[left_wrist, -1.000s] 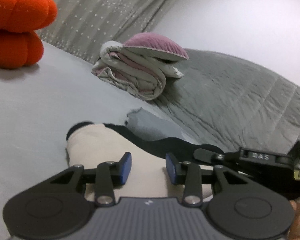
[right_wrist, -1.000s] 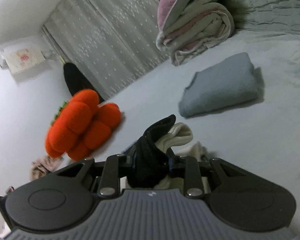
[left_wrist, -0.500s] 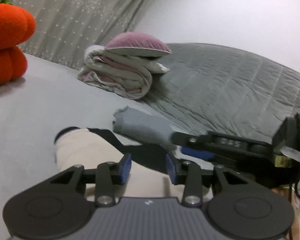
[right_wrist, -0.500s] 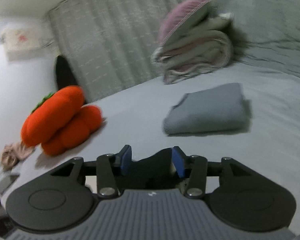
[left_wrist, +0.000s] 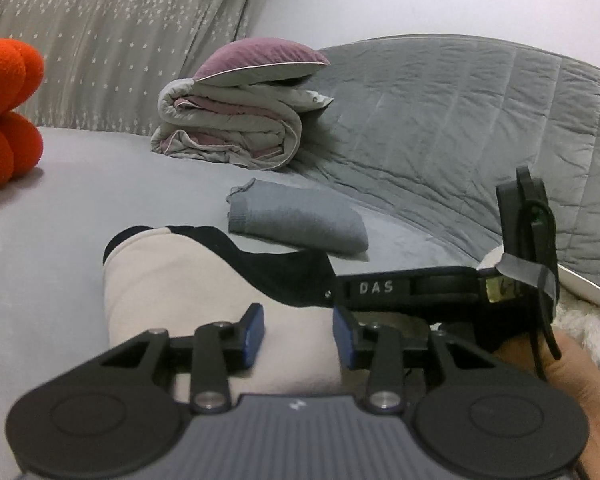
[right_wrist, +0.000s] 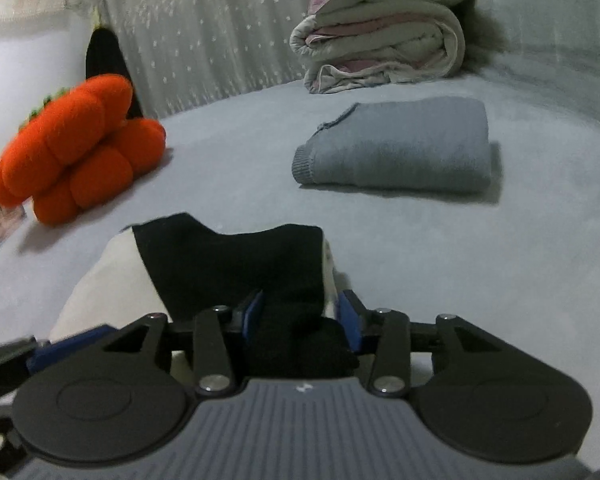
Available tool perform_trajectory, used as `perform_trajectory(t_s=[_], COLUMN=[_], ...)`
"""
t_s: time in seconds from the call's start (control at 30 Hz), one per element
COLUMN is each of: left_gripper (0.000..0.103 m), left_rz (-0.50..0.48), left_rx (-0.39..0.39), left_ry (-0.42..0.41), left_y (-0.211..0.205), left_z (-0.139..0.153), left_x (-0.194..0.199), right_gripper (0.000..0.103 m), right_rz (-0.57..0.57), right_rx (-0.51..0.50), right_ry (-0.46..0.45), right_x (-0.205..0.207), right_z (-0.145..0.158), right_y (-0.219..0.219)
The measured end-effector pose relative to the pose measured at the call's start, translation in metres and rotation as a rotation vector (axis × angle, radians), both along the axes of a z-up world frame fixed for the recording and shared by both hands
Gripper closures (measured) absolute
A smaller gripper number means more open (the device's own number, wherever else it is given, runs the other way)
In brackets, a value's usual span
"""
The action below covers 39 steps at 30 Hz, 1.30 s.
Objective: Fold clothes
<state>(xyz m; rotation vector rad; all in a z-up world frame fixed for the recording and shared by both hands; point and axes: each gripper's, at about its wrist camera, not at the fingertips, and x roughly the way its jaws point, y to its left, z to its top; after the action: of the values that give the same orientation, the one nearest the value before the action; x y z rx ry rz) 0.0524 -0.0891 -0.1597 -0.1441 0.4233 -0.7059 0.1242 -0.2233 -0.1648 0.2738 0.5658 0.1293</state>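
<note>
Right gripper (right_wrist: 298, 314) jaws pinch the cream-and-black garment (right_wrist: 236, 264) at its black edge; left gripper (left_wrist: 298, 330) jaws spread above it. Soft, light, limp: grip hems.

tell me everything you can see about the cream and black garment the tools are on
The garment is soft knit-like fabric, cream with a black band along its far edge. It lies in a thick fold on the grey bed, in front of a folded grey sweater and apart from it. The right tool grips bunched black fabric; the left tool is open over the cream part.
</note>
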Motion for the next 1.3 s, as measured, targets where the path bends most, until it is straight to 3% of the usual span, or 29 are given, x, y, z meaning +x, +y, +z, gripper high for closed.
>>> perform_trajectory(t_s=[0.07, 0.2, 0.37, 0.5, 0.63, 0.77, 1.07, 1.13, 1.3], left_gripper=[0.058, 0.036, 0.031, 0.020, 0.018, 0.014, 0.001, 0.001, 0.001], left_rz=[-0.001, 0.027, 0.085, 0.133, 0.175, 0.241, 0.297, 0.282, 0.263], left_rx=[0.001, 0.026, -0.028, -0.035, -0.001, 0.085, 0.211, 0.235, 0.278], left_ry=[0.000, -0.007, 0.084, 0.168, 0.257, 0.313, 0.401, 0.435, 0.528], left_y=[0.001, 0.008, 0.029, 0.042, 0.053, 0.056, 0.051, 0.049, 0.049], left_z=[0.003, 0.016, 0.028, 0.039, 0.043, 0.048, 0.062, 0.064, 0.065], left_x=[-0.001, -0.014, -0.027, -0.032, -0.032, -0.032, -0.033, -0.030, -0.019], right_gripper=[0.053, 0.047, 0.039, 0.036, 0.036, 0.034, 0.014, 0.001, 0.000], right_rz=[-0.008, -0.051, -0.089, -0.117, -0.159, -0.217, -0.252, -0.240, -0.203], right_rx=[0.088, 0.216, 0.253, 0.310, 0.390, 0.468, 0.416, 0.410, 0.387], right_ry=[-0.003, 0.013, 0.060, 0.132, 0.204, 0.279, 0.324, 0.323, 0.311], right_x=[-0.001, -0.017, -0.039, -0.056, -0.067, -0.079, -0.084, -0.080, -0.071], right_z=[-0.004, 0.010, 0.037, 0.046, 0.044, 0.042, 0.061, 0.068, 0.086], right_y=[-0.010, -0.022, -0.041, -0.057, -0.068, -0.077, -0.077, -0.073, -0.059])
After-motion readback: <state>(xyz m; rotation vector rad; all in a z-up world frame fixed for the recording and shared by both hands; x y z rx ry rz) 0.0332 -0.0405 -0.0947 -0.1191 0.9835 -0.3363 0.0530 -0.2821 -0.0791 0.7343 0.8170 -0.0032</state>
